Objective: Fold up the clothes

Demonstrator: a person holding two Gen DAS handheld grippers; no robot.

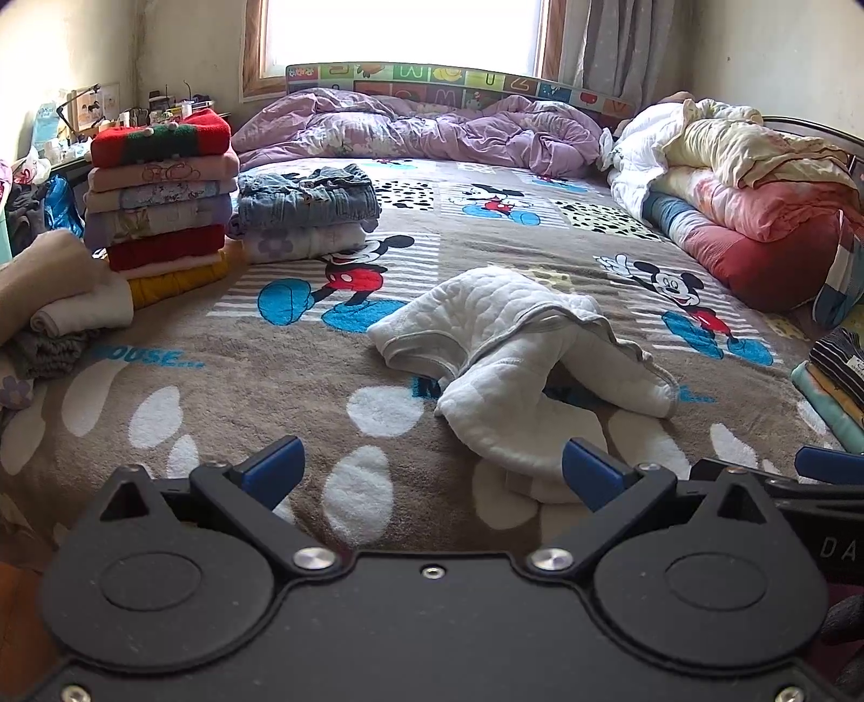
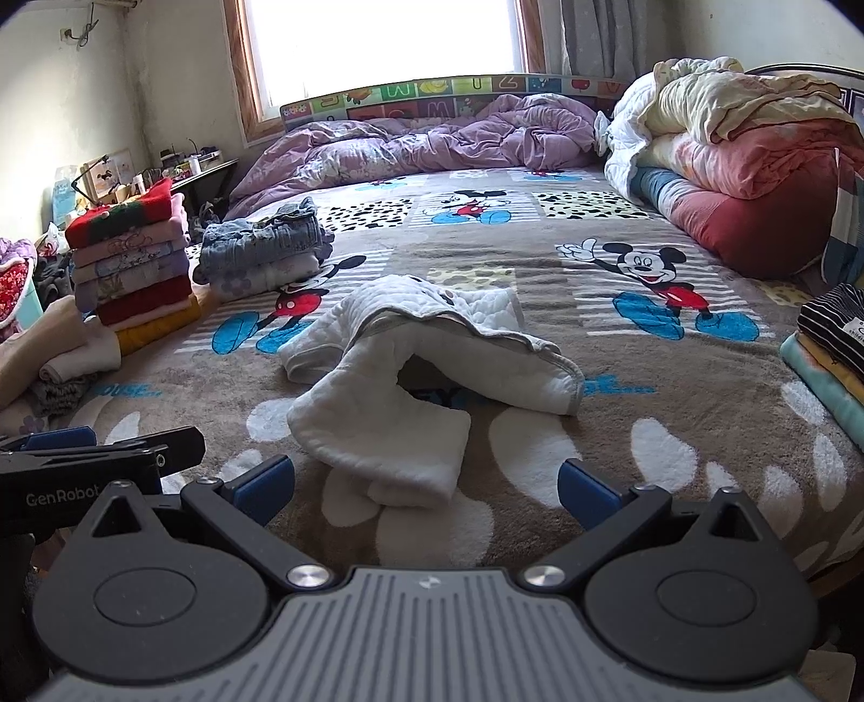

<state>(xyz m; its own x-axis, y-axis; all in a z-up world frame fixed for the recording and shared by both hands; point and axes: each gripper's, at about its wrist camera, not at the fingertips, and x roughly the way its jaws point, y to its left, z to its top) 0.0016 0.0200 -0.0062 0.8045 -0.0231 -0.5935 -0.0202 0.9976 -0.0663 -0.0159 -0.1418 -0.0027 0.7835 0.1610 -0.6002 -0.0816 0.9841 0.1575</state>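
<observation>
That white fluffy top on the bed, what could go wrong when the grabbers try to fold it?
The white top lies crumpled with a sleeve doubled under, so a pinch might catch two layers and fold it crooked. Both the left gripper and right gripper have open jaws close together, so they might bump. Its thick padding may spring back open.

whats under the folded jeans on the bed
The folded jeans sit on a pale folded garment with purple flowers. Anything beneath that on the blanket is covered.

A Mickey Mouse blanket [image 1: 227, 378] covers the bed, with a purple duvet [image 1: 421, 129] bunched below the window [image 1: 399, 32].
</observation>
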